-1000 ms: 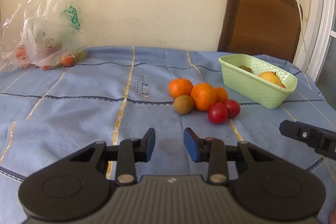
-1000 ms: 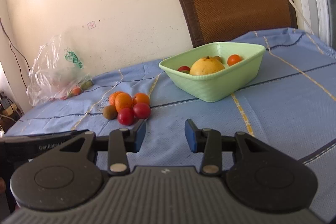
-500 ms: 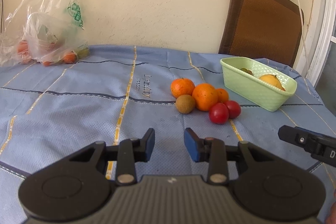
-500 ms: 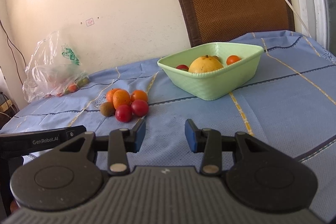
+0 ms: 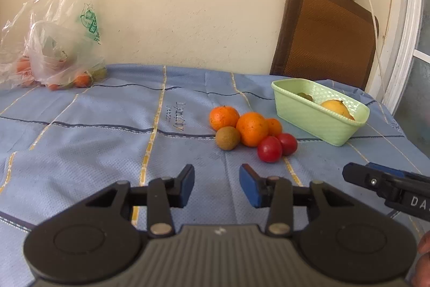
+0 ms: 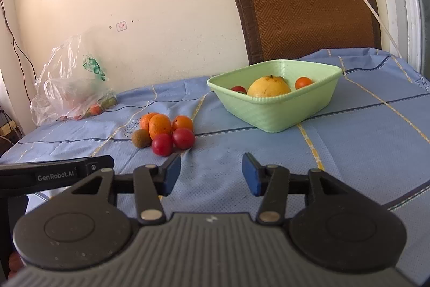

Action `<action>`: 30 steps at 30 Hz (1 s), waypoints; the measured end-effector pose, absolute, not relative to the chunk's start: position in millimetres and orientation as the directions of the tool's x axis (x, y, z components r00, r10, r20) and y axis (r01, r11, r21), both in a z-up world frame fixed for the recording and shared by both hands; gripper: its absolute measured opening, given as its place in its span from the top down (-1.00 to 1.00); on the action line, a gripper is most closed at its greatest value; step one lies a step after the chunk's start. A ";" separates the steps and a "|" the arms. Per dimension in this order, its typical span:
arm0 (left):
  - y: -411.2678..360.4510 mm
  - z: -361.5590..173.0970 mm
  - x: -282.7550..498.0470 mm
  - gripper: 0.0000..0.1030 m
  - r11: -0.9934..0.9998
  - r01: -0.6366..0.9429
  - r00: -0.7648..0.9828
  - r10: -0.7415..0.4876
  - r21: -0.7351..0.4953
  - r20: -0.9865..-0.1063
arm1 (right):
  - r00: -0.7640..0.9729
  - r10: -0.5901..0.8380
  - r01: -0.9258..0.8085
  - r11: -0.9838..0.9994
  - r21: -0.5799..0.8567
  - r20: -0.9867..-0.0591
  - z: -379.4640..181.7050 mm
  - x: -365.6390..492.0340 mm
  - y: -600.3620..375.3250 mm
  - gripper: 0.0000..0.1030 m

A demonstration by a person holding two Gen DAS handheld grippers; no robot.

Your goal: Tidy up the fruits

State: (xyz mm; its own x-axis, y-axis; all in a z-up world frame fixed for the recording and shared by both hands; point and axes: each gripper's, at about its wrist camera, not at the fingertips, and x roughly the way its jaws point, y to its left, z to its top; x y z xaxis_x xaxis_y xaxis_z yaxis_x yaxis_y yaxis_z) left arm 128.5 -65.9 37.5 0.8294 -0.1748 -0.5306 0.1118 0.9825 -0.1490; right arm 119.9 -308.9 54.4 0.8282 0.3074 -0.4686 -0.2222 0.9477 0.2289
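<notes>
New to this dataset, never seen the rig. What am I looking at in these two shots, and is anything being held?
There is no robot arm. A person holds a handheld two-finger gripper in each hand, and each carries a fisheye camera looking forward along its fingers. The black shape low in each picture is that gripper's own body.

One view is from the left gripper, the other from the right gripper. Each also catches the other at its edge. Both have their blue-padded fingers apart with nothing between them, so nothing is held.

On the blue cloth lies a cluster of loose fruit: three oranges, two tomatoes and a brown kiwi. Beside it stands a green basket already holding a yellow fruit and some small ones. A plastic bag with more produce sits by the wall, and a chair stands behind the table.
</notes>
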 end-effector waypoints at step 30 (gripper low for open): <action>-64.4 37.8 125.8 0.23 0.977 0.121 0.835 -0.196 -0.175 -0.514 | 0.834 0.306 -0.227 0.949 0.220 -0.458 55.8 117.0 -306.5 -0.04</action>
